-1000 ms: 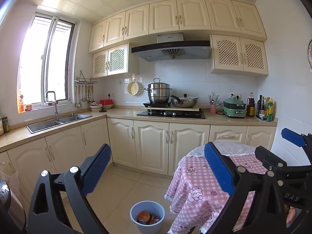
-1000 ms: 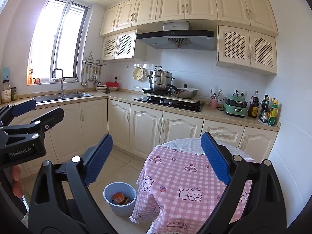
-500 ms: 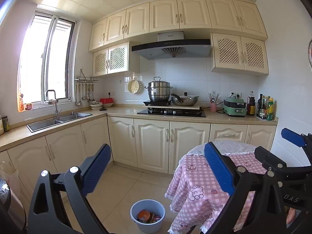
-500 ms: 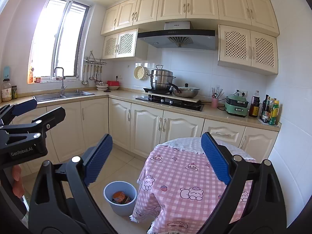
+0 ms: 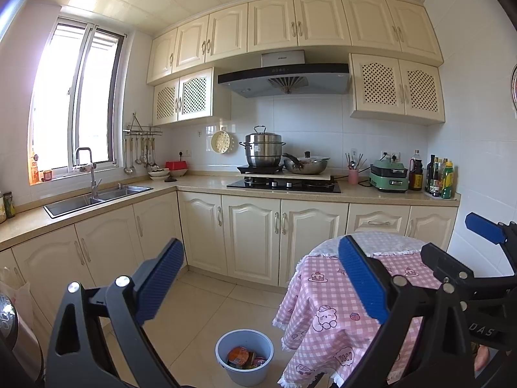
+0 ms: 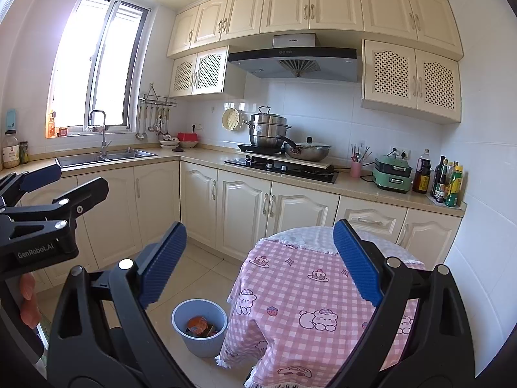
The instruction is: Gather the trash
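Note:
A light blue trash bin (image 5: 244, 360) (image 6: 199, 326) stands on the tiled floor beside a round table with a pink checked cloth (image 5: 326, 310) (image 6: 310, 287). Orange and red wrappers (image 5: 240, 355) (image 6: 198, 325) lie inside the bin. My left gripper (image 5: 258, 278) is held high above the floor and is open, nothing between its blue pads. My right gripper (image 6: 258, 258) is also open and empty, above the table's near side. Each gripper shows at the edge of the other's view: the right gripper (image 5: 478, 258) and the left gripper (image 6: 42, 200).
Cream base cabinets (image 5: 252, 236) run along the back and left walls under a beige counter. On it are a sink (image 5: 97, 195), a hob with a steel pot (image 5: 263, 148) and a pan, a green cooker (image 5: 387, 176) and bottles (image 5: 441, 177). A person's fingers (image 6: 29, 300) hold the left gripper.
Both views have tilted slightly upward, so the bin and table sit a little lower in frame. Both grippers stay open and empty.

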The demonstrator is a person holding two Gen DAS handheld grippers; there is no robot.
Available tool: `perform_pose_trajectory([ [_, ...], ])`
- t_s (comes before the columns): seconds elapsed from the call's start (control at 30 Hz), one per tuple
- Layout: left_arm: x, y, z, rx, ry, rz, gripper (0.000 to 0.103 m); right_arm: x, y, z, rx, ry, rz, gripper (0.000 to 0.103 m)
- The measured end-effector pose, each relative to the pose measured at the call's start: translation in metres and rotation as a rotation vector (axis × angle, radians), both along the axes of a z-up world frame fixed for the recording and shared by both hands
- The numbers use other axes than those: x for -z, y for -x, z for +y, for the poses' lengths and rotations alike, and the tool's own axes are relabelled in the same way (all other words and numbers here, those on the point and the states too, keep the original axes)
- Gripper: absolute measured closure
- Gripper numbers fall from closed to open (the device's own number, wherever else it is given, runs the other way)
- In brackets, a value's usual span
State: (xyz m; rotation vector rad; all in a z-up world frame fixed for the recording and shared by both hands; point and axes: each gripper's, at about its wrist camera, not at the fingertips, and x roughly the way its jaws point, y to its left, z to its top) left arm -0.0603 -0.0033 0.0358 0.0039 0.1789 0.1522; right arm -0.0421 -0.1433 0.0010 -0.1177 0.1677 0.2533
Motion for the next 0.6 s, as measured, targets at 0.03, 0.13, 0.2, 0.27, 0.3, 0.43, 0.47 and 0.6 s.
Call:
perform_pose_trajectory([
  [0.03, 0.0, -0.0002, 0.0002, 0.0, 0.0, 0.0, 0.008, -0.0001, -0.0001, -0.0001, 0.0, 0.001, -0.001, 0.012],
  [0.13, 0.0, -0.0002, 0.0006, 0.0, -0.001, 0.001, 0.008, -0.0004, -0.0002, -0.0002, 0.0, 0.001, -0.001, 0.012],
  [0.2, 0.0002, -0.0002, 0.0003, 0.001, -0.001, 0.002, 0.008, -0.0007, -0.0001, -0.0002, 0.0, 0.0, 0.0, 0.012],
  [0.27, 0.0009, -0.0005, 0.0001, 0.001, -0.003, 0.003, 0.008, -0.0006, 0.0, -0.0001, 0.0, 0.001, 0.0, 0.012],
  [0.3, 0.001, -0.0005, 0.0, 0.001, -0.003, 0.003, 0.008, -0.0001, -0.0003, 0.0001, 0.0, 0.001, 0.0, 0.012],
  [0.43, 0.0012, -0.0006, 0.0003, 0.001, -0.001, 0.004, 0.008, 0.0005, 0.0001, 0.0011, -0.001, 0.002, 0.001, 0.012],
  [0.47, 0.0011, -0.0005, 0.0, 0.001, -0.002, 0.003, 0.008, 0.0004, 0.0003, 0.0014, -0.001, 0.002, 0.001, 0.012],
  [0.6, 0.0016, -0.0002, -0.0015, 0.001, -0.002, 0.005, 0.008, 0.001, 0.0007, 0.0027, 0.001, 0.004, 0.002, 0.012],
])
